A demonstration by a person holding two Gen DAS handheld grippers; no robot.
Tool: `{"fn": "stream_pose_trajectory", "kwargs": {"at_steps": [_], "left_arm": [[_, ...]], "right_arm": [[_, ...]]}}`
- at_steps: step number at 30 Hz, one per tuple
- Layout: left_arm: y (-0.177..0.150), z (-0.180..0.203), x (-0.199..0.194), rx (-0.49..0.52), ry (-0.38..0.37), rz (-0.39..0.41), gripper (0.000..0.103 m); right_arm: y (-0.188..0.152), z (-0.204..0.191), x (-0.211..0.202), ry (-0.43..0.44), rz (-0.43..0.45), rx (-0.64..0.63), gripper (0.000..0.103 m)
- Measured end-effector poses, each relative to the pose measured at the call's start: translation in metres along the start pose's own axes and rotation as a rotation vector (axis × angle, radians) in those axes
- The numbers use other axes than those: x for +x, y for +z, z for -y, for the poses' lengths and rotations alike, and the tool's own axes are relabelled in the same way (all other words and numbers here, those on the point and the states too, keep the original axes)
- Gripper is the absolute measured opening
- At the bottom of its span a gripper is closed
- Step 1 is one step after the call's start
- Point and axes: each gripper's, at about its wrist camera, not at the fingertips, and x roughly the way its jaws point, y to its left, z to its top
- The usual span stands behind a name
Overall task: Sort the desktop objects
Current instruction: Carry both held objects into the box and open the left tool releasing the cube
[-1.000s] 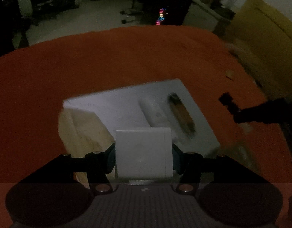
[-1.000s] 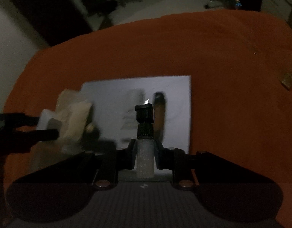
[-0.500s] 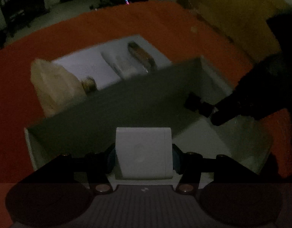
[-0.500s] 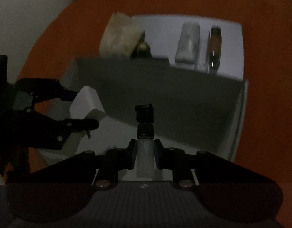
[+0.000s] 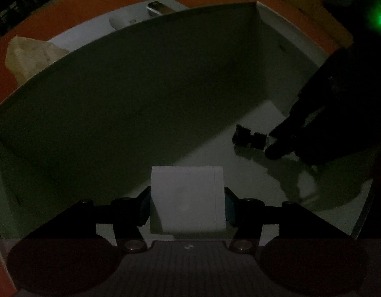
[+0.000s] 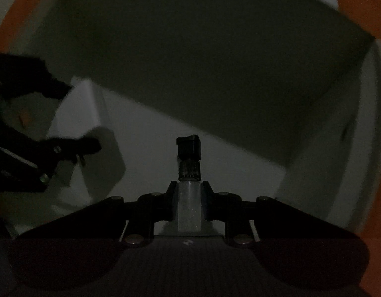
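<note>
An open white box (image 5: 141,86) fills both views, its far wall (image 6: 215,61) in shadow. My left gripper (image 5: 188,199) is shut on a white square block (image 5: 188,183) and holds it low inside the box. In the right wrist view that block (image 6: 89,113) shows at the left between the left gripper's fingers (image 6: 91,146). My right gripper (image 6: 189,193) is shut on a small clear bottle (image 6: 189,210) with a black cap (image 6: 188,148), pointing down at the box floor. The left wrist view shows the right gripper (image 5: 271,143) with the bottle's cap (image 5: 247,139) close above the floor.
The box stands on an orange cloth (image 5: 66,5). Behind its far wall lies a white sheet (image 5: 96,29) with a white oblong device (image 5: 126,21) and a dark brown item (image 5: 158,7). A crumpled beige bag (image 5: 29,54) sits at the left. The scene is dim.
Both grippers have sunk from above the table into the box, each keeping its object. The box walls now fill the views and the sheet has slid to the top edge.
</note>
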Motion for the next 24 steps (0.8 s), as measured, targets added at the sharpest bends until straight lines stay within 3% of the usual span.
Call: {"fn": "stream_pose_trajectory", "kwargs": {"at_steps": [18, 22, 24], "left_arm": [[0.000, -0.004, 0.008, -0.022, -0.021, -0.064, 0.055], [0.000, -0.002, -0.002, 0.005, -0.004, -0.014, 0.079], [0.000, 0.000, -0.004, 0.027, 0.002, -0.007, 0.080]], "right_arm": [[-0.005, 0.007, 0.012, -0.015, -0.037, 0.031, 0.026], [-0.010, 0.005, 0.009, -0.018, -0.032, 0.027, 0.034], [-0.004, 0.009, 0.006, -0.020, -0.031, 0.026, 0.035]]}}
